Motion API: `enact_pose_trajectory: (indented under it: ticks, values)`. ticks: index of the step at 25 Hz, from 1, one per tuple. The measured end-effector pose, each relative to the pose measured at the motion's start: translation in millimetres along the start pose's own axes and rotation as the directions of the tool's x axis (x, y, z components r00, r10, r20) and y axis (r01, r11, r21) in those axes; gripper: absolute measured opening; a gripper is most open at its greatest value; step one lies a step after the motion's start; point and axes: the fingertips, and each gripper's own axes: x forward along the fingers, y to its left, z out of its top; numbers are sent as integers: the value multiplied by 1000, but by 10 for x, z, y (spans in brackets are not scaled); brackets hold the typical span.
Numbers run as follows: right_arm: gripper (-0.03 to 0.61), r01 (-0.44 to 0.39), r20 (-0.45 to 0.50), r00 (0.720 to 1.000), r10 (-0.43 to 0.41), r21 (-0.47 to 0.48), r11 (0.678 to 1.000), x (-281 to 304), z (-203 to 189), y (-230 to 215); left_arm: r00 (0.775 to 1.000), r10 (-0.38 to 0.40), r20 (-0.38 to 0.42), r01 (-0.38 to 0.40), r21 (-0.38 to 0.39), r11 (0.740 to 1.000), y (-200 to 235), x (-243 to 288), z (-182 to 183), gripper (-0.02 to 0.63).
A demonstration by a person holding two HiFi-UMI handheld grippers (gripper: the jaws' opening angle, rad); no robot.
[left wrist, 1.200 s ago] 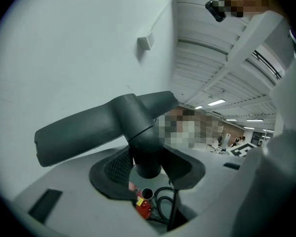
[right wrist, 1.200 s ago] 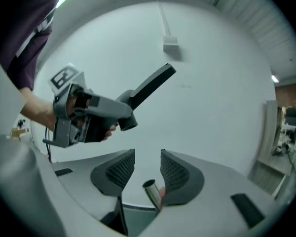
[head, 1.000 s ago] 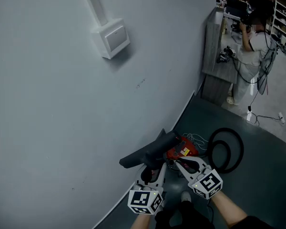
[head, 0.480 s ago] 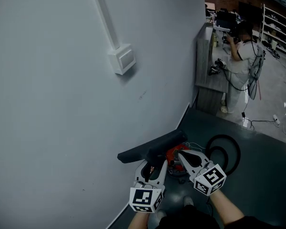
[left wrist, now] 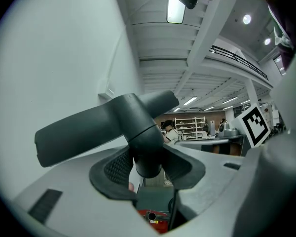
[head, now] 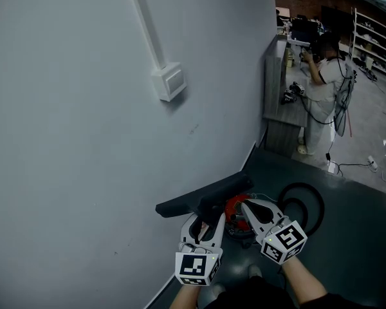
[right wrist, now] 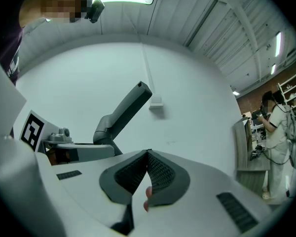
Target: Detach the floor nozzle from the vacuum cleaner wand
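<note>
The dark grey floor nozzle (head: 204, 201) is lifted above the floor beside the wall. My left gripper (head: 206, 219) is shut on its round neck (left wrist: 147, 154), the pads pressing both sides. The nozzle's head (left wrist: 89, 130) sticks out to the left, and the neck's lower end shows no wand in it. Below lies the red vacuum body (head: 237, 208), also glimpsed between the left jaws (left wrist: 155, 217). My right gripper (head: 246, 206) is beside the nozzle, its jaws shut with nothing between them (right wrist: 148, 154). From the right gripper view the nozzle (right wrist: 123, 110) rises at the left.
A pale wall (head: 83, 140) with a white box (head: 169, 81) and conduit fills the left. A black hose loop (head: 303, 206) and cables lie on the dark floor. A person (head: 325, 89) stands at a grey bench (head: 280, 95) at the back right.
Both grippers have risen, and the nozzle has come up with the left one, away from the red vacuum body. The right jaws have closed.
</note>
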Motion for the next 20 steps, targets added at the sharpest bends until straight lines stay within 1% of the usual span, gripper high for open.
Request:
enact_pose_trajectory:
  ticks: [11, 20]
  values:
    - [17, 8, -1, 1000, -8, -11, 1000, 5, -43, 5, 1000, 5, -21, -6, -29, 1000, 20, -1, -115, 178]
    - [17, -7, -6, 1000, 7, -17, 1000, 57, -109, -34, 1000, 8, -26, -9, -27, 1000, 26, 61, -146, 178]
